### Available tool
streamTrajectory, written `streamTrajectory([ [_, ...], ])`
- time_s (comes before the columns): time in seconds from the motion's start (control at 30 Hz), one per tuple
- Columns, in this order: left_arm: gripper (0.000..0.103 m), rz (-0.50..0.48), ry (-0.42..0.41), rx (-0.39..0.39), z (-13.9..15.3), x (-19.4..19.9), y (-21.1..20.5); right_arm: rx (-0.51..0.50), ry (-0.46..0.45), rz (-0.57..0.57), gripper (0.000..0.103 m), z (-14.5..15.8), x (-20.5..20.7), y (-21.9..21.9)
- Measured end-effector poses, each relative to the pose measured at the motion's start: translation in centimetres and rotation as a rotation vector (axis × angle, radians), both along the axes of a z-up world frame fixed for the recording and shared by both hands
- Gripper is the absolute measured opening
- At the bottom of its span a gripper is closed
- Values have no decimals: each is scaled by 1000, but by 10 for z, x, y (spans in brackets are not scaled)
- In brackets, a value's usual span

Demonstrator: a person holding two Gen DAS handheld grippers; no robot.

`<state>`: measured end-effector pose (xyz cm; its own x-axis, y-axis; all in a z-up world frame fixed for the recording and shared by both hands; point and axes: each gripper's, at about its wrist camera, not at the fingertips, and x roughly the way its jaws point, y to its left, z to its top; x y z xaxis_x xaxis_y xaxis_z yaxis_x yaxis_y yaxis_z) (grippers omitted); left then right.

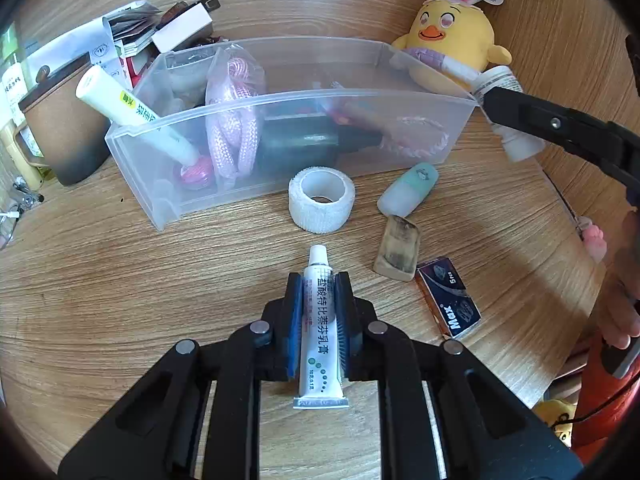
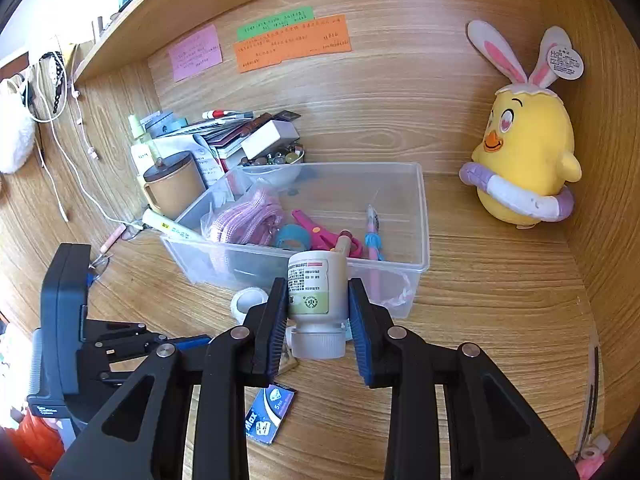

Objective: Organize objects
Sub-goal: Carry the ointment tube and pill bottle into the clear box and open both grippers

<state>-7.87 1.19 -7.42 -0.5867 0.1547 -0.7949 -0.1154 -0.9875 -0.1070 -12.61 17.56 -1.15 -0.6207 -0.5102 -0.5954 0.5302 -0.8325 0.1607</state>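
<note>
My left gripper (image 1: 318, 280) is shut on a small white ointment tube (image 1: 319, 320), held above the desk in front of the clear plastic bin (image 1: 280, 100). My right gripper (image 2: 318, 286) is shut on a white pill bottle (image 2: 318, 300), cap toward the camera, just in front of the bin's near wall (image 2: 416, 276). The bottle also shows in the left wrist view (image 1: 516, 144) beside the bin's right end. The bin holds pink rope (image 2: 244, 220), pink scissors (image 2: 320, 236), tape and a white tube (image 1: 132, 112).
On the desk lie a white bandage roll (image 1: 322, 200), a mint capsule-shaped case (image 1: 408, 190), a worn eraser (image 1: 398, 252) and a dark Max box (image 1: 450, 298). A yellow chick plush (image 2: 524, 156) sits at back right. A brown mug (image 2: 174, 186) and clutter stand left of the bin.
</note>
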Motion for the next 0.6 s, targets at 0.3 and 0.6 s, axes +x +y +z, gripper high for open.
streamTrajectory([
  [0.3, 15, 23, 112, 20, 41, -5, -17, -11, 6, -19, 27, 7, -17, -3],
  [0.6, 15, 56, 242, 43, 94, -23, -31, -2, 32, -35, 27, 27, -44, -12],
])
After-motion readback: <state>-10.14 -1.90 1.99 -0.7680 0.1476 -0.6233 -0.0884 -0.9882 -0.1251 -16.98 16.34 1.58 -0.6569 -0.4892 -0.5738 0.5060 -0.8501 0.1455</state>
